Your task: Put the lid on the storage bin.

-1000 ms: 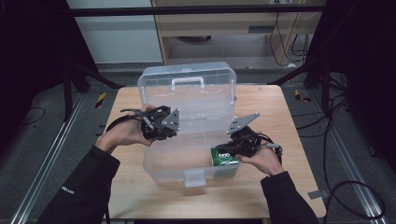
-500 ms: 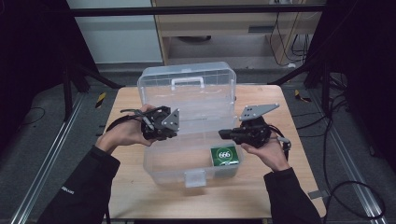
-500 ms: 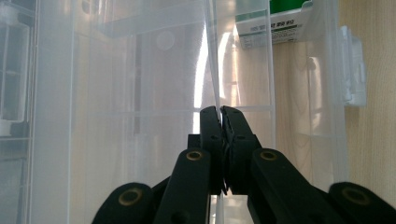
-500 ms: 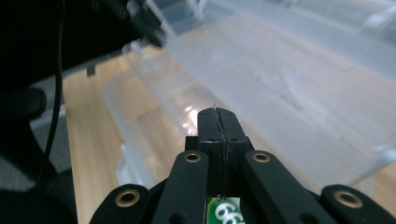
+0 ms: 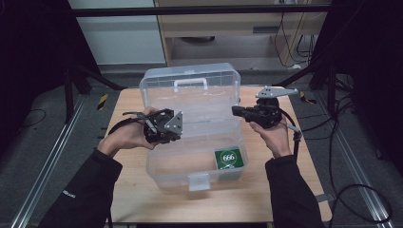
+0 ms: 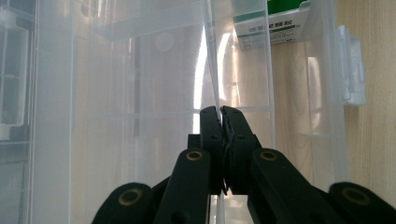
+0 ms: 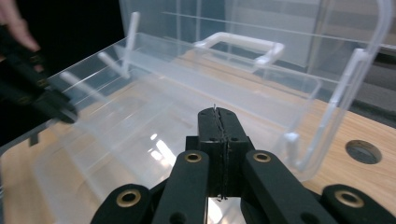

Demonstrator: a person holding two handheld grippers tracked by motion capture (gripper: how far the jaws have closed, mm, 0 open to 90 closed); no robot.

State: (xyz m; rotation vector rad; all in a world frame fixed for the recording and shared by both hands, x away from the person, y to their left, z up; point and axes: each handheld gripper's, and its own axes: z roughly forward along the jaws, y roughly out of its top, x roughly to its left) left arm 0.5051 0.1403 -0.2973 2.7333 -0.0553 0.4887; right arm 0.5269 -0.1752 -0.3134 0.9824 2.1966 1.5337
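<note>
Left gripper (image 6: 219, 112) – jaws pinching box (image 5: 190, 164) wall edge. Right gripper (image 7: 218, 114) – jaws pressed together, box interior ahead; green pack (image 5: 228, 158) inside.

Storage box (image 5: 190, 118), centre of the high view: clear plastic, smooth and glossy, with glare streaks; white plastic handle (image 5: 190, 84) and front latch (image 5: 199, 181). Packet (image 5: 229, 158) at lower right inside the box: green printed card or paper, slight sheen. Table (image 5: 294, 175): pale wood, matt, visible grain. Left gripper (image 6: 219, 112) and right gripper (image 7: 218, 113): matt black plastic jaws with brass-coloured rivets; grey metal plates. Sleeves (image 5: 85, 190), lower corners: dark matt cloth.
</note>
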